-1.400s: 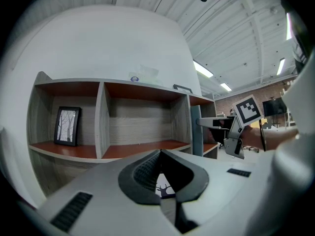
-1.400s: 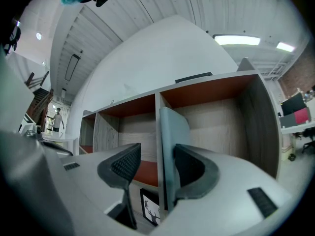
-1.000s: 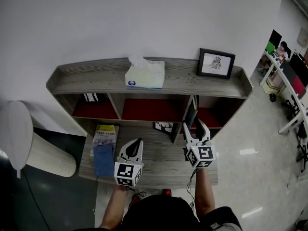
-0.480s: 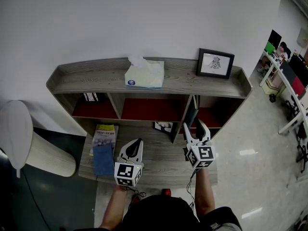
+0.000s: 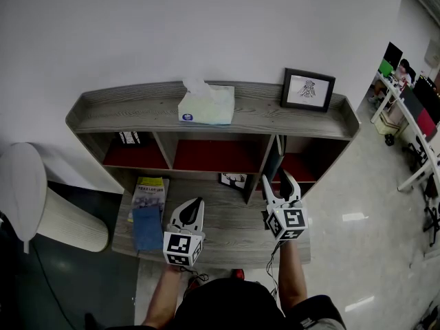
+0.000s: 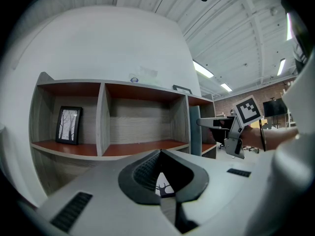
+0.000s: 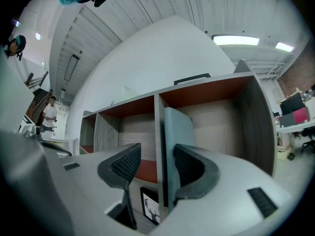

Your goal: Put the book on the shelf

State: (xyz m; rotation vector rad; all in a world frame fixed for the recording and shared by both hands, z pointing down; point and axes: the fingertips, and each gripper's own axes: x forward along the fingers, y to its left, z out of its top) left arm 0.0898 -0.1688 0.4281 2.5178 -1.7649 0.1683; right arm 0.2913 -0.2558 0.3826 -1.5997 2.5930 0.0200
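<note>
Book stands on end in the right compartment of the shelf, just beside the divider, long axis vertical and a narrow edge facing out toward the right gripper. The right gripper view shows that gripper's jaws well apart, with the divider and the book's near edge in the gap between them and neither pad pressing on the grey-blue cover. The head view sets the jaw tips level with the book's lower end, at the compartment mouth.

The left gripper hangs over the table with its jaws together and nothing in them. Its own view looks into the left and middle compartments and shows a framed print of bare trees standing in the left one, which the head view shows only as a small black-and-white patch. That view also shows the book from the side as a thin upright slab.

Only the head view shows the shelf top, with a tissue box near the middle and a black frame toward the right end. A deer picture lies on the table in front of the middle compartment. At the table's left end lie a green book and a blue book. Print on the green cover and on the tissue box is too small to read, and the book shows no lettering.
</note>
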